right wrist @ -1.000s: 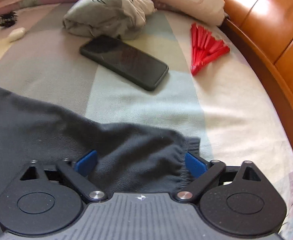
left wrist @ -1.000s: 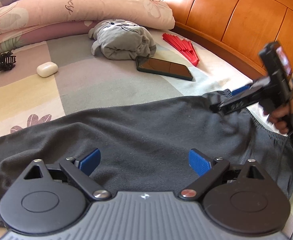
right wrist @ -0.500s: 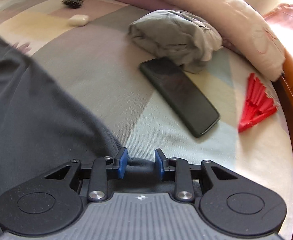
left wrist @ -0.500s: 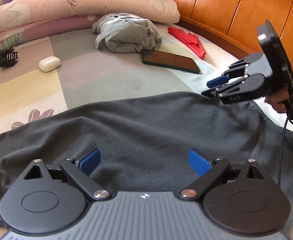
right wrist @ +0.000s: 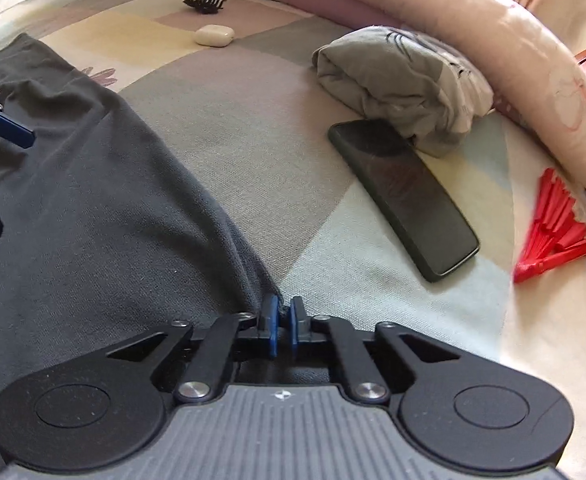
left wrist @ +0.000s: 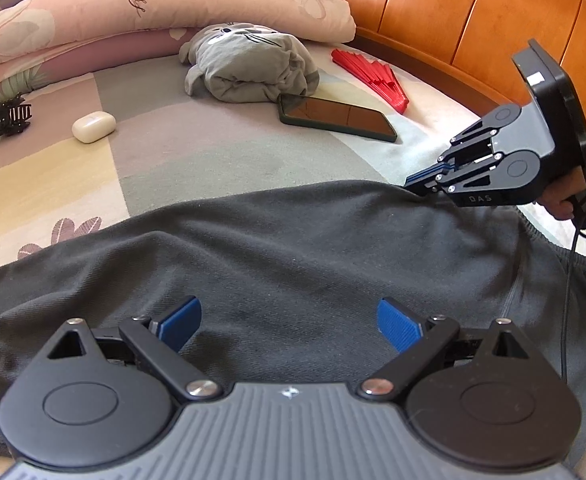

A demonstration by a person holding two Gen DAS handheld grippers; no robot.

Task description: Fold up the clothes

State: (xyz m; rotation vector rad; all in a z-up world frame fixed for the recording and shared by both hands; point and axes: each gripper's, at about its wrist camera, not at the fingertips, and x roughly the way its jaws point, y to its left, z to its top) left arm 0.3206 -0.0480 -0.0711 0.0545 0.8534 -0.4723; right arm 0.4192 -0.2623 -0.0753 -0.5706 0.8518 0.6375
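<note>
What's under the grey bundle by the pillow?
The phone's far end is tucked under the folded grey bundle; the rest of the phone lies bare on the bedsheet. Anything else beneath the bundle is hidden.

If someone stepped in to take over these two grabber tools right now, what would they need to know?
Right gripper: shut on the far edge of the dark grey garment.
Left gripper: open, poised over the garment's middle, gripping nothing.
The garment lies spread across the bed. A phone and a red fan lie just beyond it.
Done: one edge pinched.
Left: no fold made yet; all the folding remains.
</note>
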